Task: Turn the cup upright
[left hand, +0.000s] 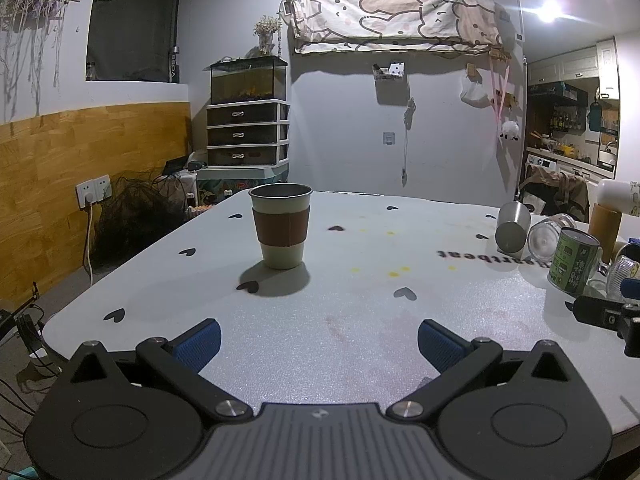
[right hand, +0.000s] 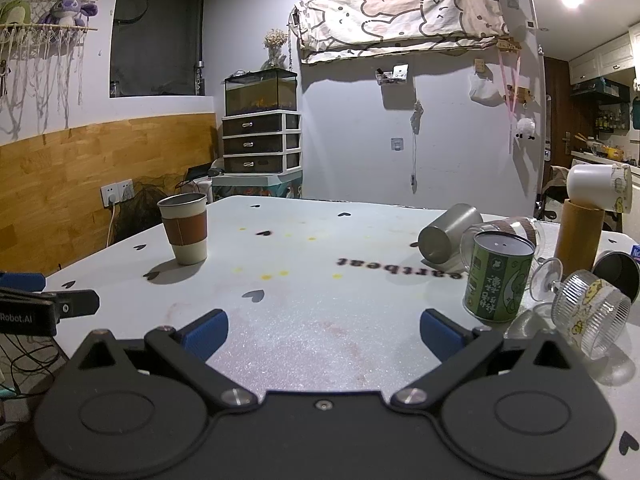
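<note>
My left claw (left hand: pixel 319 344) and right claw (right hand: pixel 323 332) gape wide, empty; the cup (left hand: pixel 281 226) at centre-left looks light and stiff, so I would grip its brown sleeve (left hand: pixel 281 226).

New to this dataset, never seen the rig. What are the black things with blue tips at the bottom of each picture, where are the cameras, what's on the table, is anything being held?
No robot arm here: a person holds a two-finger gripper in each hand, and a fisheye camera on each looks forward along its fingers. The black linkages with blue pads are those fingers. One picture is from the left gripper, the other from the right gripper. Both are open and hold nothing.

On the white table a sleeved paper cup stands upright, alone. To the right is a cluster: a steel cup on its side, a green can standing, a ribbed clear cup tipped over, plus other glassware.
</note>
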A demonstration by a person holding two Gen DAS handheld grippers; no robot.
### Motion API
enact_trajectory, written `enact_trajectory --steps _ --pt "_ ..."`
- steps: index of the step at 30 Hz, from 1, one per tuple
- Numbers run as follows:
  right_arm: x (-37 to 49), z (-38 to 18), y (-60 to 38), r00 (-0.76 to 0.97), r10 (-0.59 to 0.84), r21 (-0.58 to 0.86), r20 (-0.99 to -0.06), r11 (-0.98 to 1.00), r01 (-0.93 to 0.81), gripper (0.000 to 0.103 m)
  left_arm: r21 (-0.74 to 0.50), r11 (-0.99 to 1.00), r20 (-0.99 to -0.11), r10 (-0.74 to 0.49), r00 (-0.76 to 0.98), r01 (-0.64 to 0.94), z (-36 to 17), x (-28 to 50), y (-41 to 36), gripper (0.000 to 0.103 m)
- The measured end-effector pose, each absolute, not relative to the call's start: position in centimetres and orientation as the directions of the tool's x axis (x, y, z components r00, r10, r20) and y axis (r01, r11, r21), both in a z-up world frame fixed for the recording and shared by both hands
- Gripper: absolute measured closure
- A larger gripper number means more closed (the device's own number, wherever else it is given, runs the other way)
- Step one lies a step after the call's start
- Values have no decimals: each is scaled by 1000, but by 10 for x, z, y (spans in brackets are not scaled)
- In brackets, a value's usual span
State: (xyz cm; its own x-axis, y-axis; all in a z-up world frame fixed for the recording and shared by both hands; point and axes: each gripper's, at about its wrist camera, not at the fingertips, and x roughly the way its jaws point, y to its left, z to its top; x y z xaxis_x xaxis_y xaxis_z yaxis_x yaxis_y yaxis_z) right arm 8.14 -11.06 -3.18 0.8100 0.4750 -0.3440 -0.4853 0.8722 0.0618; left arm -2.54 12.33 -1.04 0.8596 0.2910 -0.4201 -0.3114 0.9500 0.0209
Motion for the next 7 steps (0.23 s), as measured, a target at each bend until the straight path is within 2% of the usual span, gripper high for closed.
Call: enact_trajectory --steps 7 --pt "81 -32 -111 810 475 62 -344 872 -485 0 23 950 -420 291 860 -311 -12 -26 124 0"
